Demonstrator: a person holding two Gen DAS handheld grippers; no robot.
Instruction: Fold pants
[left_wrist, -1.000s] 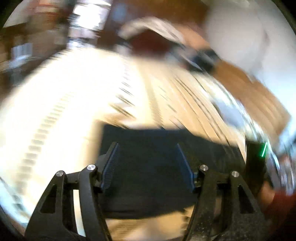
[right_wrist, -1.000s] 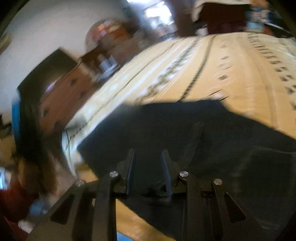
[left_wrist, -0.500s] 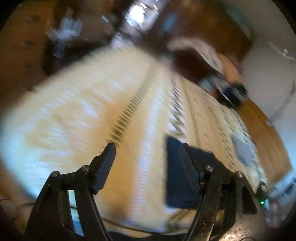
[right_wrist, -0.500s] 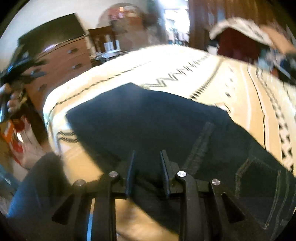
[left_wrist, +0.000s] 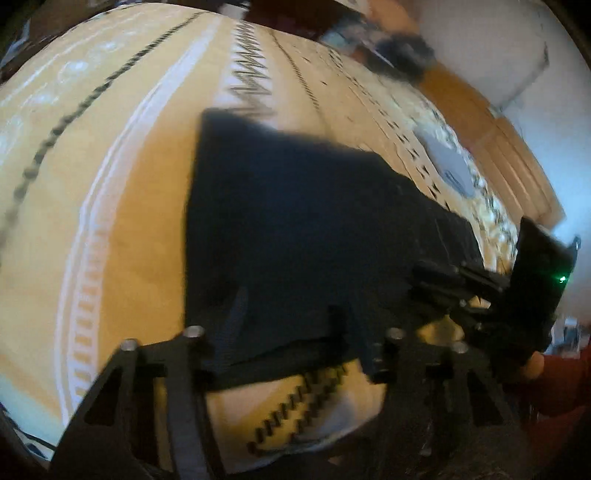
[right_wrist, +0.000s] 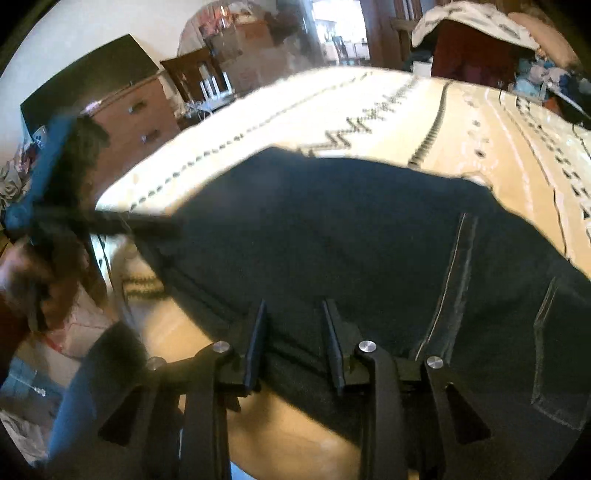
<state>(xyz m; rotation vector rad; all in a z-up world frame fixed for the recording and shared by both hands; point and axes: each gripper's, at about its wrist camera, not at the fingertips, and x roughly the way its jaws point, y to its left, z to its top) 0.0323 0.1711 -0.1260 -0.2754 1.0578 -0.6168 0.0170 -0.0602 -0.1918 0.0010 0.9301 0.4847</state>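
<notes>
Right wrist: dark stitched denim pants (right_wrist: 351, 236) on patterned bedspread (right_wrist: 388, 107).

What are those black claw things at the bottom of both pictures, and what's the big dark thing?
Those are tongs. A person holds one pair in each hand, and a little camera on each pair looks out along its fingers. One picture is from the left tongs, the other from the right tongs. The dark thing is pants lying on a patterned cream cover. Both tongs have cloth between their fingers at the near edge. The left ones have just been closing. It's too blurry to tell if either is pinching.
</notes>
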